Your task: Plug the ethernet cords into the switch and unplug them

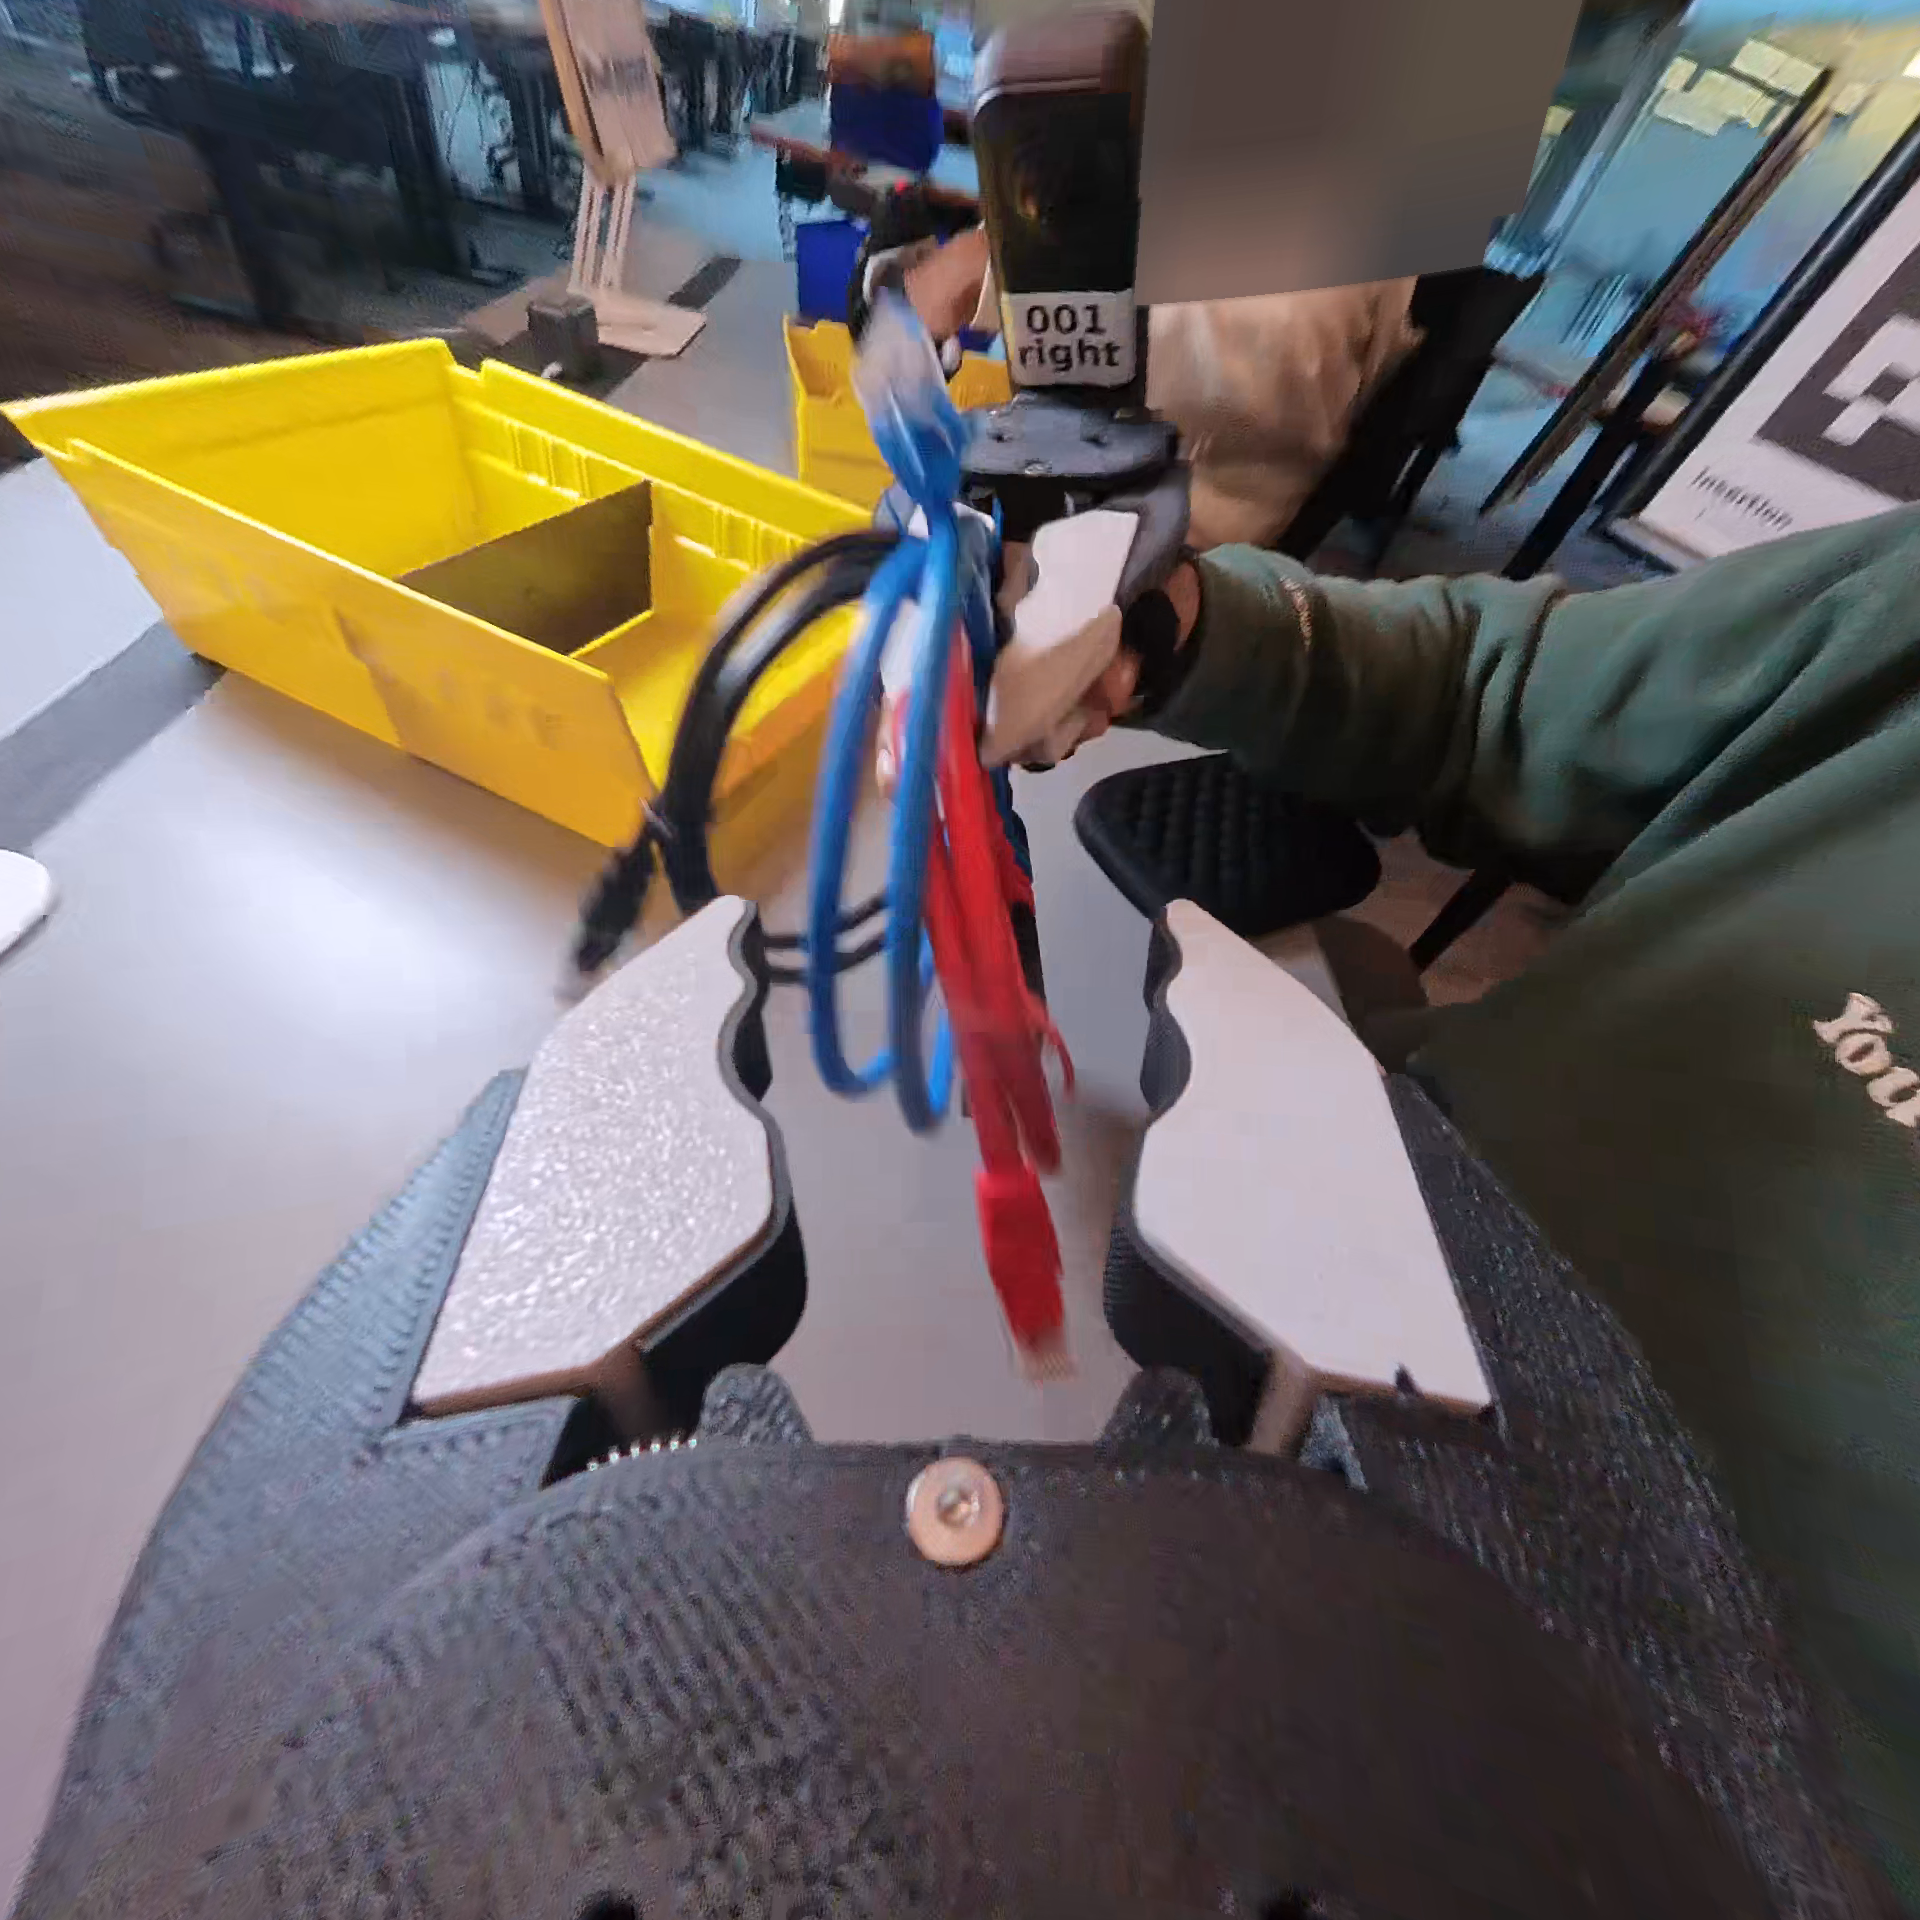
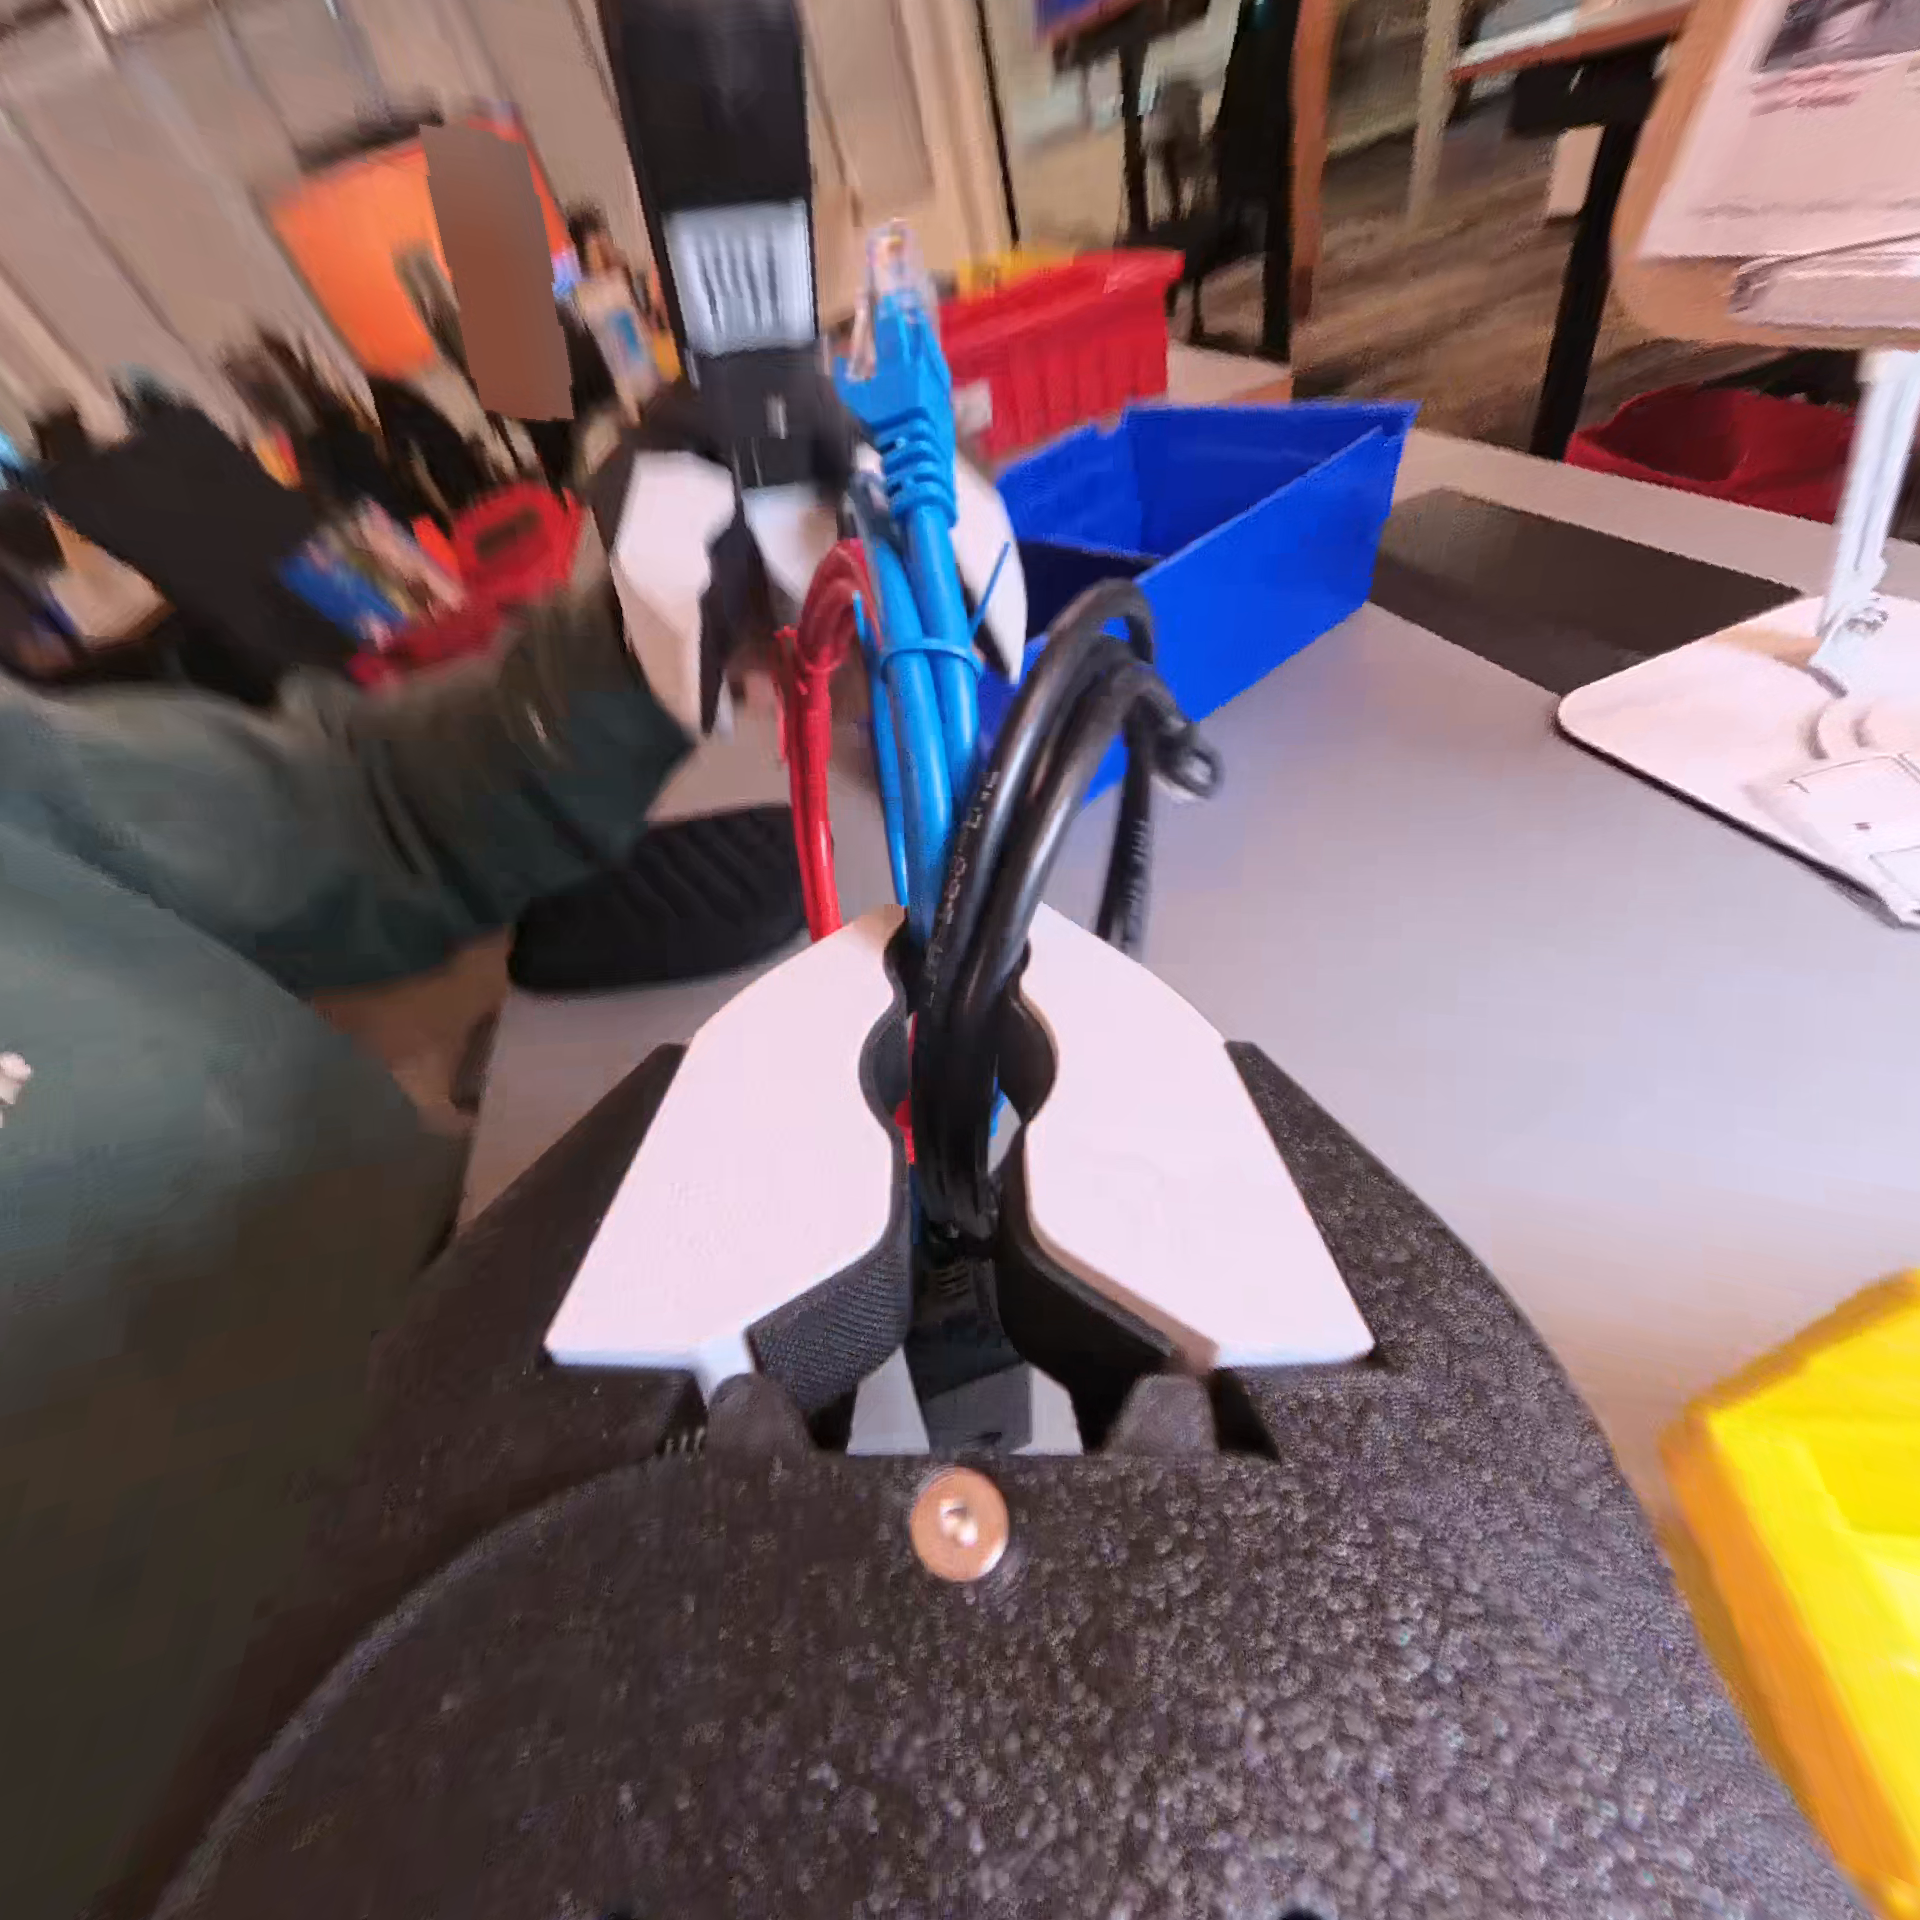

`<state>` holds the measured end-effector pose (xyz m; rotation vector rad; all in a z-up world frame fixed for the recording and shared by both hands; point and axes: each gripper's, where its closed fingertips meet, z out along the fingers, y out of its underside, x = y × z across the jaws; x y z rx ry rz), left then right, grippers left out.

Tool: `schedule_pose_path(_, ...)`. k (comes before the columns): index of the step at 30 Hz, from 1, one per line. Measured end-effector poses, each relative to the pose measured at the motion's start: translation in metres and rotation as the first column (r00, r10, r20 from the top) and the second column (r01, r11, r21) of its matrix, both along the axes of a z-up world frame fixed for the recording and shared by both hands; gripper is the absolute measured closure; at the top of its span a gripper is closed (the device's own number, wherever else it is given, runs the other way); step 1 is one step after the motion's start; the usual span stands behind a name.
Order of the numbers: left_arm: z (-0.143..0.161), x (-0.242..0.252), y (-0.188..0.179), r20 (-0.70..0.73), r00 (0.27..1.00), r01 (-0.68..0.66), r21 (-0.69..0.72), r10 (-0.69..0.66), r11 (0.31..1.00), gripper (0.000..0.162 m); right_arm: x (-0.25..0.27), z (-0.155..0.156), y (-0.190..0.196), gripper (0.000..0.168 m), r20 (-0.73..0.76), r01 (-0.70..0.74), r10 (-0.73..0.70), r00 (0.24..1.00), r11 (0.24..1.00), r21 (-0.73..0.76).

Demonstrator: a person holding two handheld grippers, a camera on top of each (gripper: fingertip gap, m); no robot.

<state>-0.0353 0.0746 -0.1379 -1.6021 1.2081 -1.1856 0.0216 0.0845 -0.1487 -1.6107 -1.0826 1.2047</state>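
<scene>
Your right gripper (image 2: 961, 977) squeezes ethernet cords (image 2: 920, 665) bundle, up over table (image 1: 291, 935) edge nearest you. Left gripper (image 1: 951, 1049) wide apart, empty. No switch seen. Pinch one red plug (image 1: 1023, 1262), pull it free gently.

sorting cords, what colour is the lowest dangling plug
Red plug, clearest in the left wrist view.

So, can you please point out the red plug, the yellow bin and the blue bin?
Red plug (image 1: 1023, 1262): left wrist view, on the plug's body, hanging free.
Yellow bin (image 1: 499, 717): left wrist view, on its front wall.
Blue bin (image 2: 1262, 551): right wrist view, on its near side wall.
</scene>
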Motion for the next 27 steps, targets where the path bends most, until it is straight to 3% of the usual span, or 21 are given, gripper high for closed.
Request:
schedule_pose_path(3,-0.026,0.005,-0.007,0.066,0.998,0.012,-0.078,-0.007,0.997,0.08,0.009,0.016,0.006,0.156,-0.191,0.065,-0.082,0.978,0.994,-0.092)
schedule_pose_path(6,-0.044,0.033,-0.007,0.064,0.998,0.015,-0.149,-0.006,0.989,0.072,0.004,0.035,-0.009,0.156,-0.355,-0.023,-0.024,0.935,0.992,-0.126)
schedule_pose_path(9,-0.03,0.051,-0.012,0.247,0.967,0.14,-0.276,-0.07,0.951,0.07,0.006,0.051,-0.02,0.156,-0.44,-0.058,0.016,0.898,0.995,-0.082)
schedule_pose_path(12,-0.011,0.055,-0.01,0.419,0.905,0.22,-0.323,-0.07,0.921,0.081,0.011,0.051,-0.031,0.156,-0.439,-0.123,0.081,0.895,0.99,-0.067)
schedule_pose_path(13,-0.014,0.057,-0.008,0.408,0.911,0.216,-0.335,-0.066,0.917,0.098,0.012,0.051,-0.037,0.155,-0.443,-0.155,0.11,0.89,0.986,-0.068)
schedule_pose_path(15,-0.029,0.055,-0.002,0.313,0.949,0.133,-0.308,-0.032,0.942,0.144,0.012,0.042,-0.043,0.155,-0.378,-0.169,0.129,0.917,0.983,-0.073)
schedule_pose_path(16,-0.035,0.051,0.001,0.265,0.964,0.087,-0.272,-0.012,0.958,0.152,0.01,0.033,-0.043,0.154,-0.307,-0.14,0.115,0.945,0.989,-0.058)
schedule_pose_path(19,-0.044,0.037,0.009,0.129,0.99,-0.027,-0.247,0.06,0.969,0.151,0.011,0.014,-0.036,0.145,-0.107,-0.016,0.019,0.994,1.0,0.024)
schedule_pose_path(23,-0.047,0.024,0.01,0.049,0.99,-0.117,-0.216,0.131,0.969,0.152,0.007,0.01,-0.022,0.124,0.073,0.1,-0.108,0.991,0.99,0.095)
schedule_pose_path(27,-0.047,0.019,0.006,0.03,0.985,-0.164,-0.193,0.173,0.967,0.152,-0.001,0.006,-0.018,0.143,0.262,0.069,-0.14,0.955,0.963,0.261)
